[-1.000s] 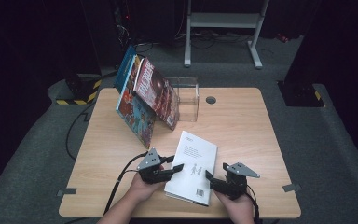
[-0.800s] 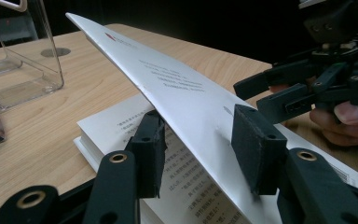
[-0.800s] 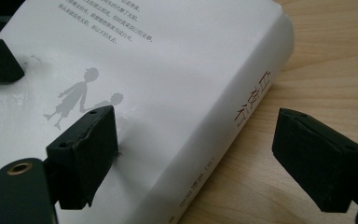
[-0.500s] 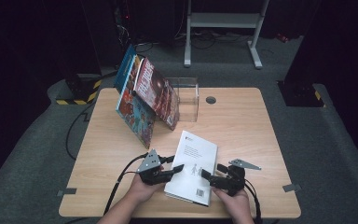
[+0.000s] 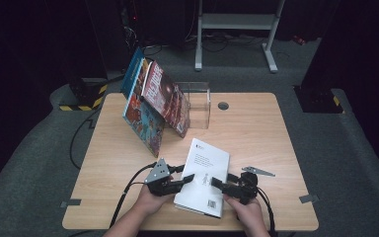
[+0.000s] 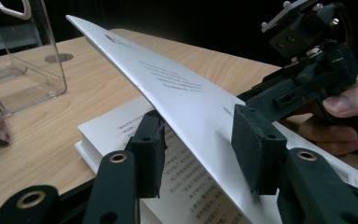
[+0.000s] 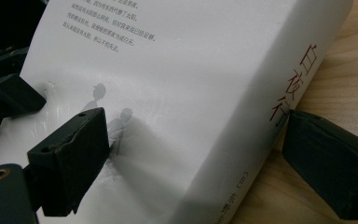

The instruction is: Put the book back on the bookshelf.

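A white book lies on the wooden table near its front edge, back cover up with a barcode. My left gripper reaches in from the left. Its jaws stand apart on either side of the raised cover, one pad under it and one on top, so my left gripper stays open. My right gripper comes in from the right. In its own view my right gripper has one pad on the cover and the other against the spine.
Several colourful books lean against a clear acrylic stand at the back left of the table. A round cable hole sits behind the stand. Cables trail from both grippers over the front edge.
My right gripper has shifted a little left and down onto the book's spine edge and has tilted. The left gripper and the raised cover have stayed put.
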A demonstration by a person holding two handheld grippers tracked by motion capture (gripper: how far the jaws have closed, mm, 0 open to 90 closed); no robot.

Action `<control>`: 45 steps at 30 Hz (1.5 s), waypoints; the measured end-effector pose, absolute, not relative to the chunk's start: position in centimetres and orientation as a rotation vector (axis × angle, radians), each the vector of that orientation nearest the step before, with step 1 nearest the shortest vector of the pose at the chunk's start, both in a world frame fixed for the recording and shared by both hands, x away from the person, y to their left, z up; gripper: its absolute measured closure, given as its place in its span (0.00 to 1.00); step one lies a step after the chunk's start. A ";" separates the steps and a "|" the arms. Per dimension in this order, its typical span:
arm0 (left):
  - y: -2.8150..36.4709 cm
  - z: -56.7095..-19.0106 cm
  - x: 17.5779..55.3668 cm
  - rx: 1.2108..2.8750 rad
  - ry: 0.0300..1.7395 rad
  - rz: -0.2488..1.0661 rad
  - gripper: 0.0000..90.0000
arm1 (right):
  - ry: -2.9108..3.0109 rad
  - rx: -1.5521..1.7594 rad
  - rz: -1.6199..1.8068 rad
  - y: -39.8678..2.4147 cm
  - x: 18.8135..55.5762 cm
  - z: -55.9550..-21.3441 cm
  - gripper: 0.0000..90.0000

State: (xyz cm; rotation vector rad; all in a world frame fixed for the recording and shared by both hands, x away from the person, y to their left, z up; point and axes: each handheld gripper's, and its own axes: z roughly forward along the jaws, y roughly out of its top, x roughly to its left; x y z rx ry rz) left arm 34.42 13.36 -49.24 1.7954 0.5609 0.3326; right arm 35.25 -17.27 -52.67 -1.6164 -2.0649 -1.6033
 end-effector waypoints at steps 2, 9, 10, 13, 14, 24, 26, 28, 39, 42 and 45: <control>13.4 -49.2 34.4 1.795 0.563 0.334 0.62 | -2.026 -1.623 -1.594 -17.3 35.5 -52.8 0.07; 13.4 -49.3 34.4 1.794 0.561 0.333 0.62 | -1.969 -1.615 -1.543 -17.5 36.2 -52.9 0.07; 13.4 -49.3 34.4 1.792 0.562 0.333 0.62 | -1.964 -1.612 -1.531 -17.6 36.3 -52.9 0.07; 13.4 -49.2 34.2 1.784 0.542 0.345 0.62 | -1.922 -1.572 -1.504 -17.5 36.6 -53.0 0.08; 13.4 -49.2 34.2 1.785 0.545 0.343 0.62 | -1.914 -1.561 -1.509 -17.5 36.7 -53.0 0.08; 13.5 -49.6 34.7 1.786 0.569 0.300 0.62 | -2.018 -1.594 -1.478 -17.4 36.2 -51.7 0.15; 13.5 -49.5 34.7 1.786 0.570 0.300 0.62 | -2.025 -1.594 -1.486 -17.5 36.1 -51.5 0.16; 13.6 -49.6 34.7 1.793 0.570 0.304 0.62 | -2.033 -1.600 -1.486 -17.4 36.0 -51.4 0.17; 13.6 -49.6 34.7 1.787 0.590 0.307 0.62 | -2.116 -1.610 -1.554 -17.2 35.3 -50.3 0.24; 13.6 -49.5 34.7 1.786 0.586 0.318 0.62 | -2.160 -1.606 -1.589 -17.1 34.9 -49.8 0.25; 13.6 -49.5 34.6 1.782 0.590 0.324 0.62 | -2.174 -1.601 -1.626 -17.2 34.7 -49.5 0.28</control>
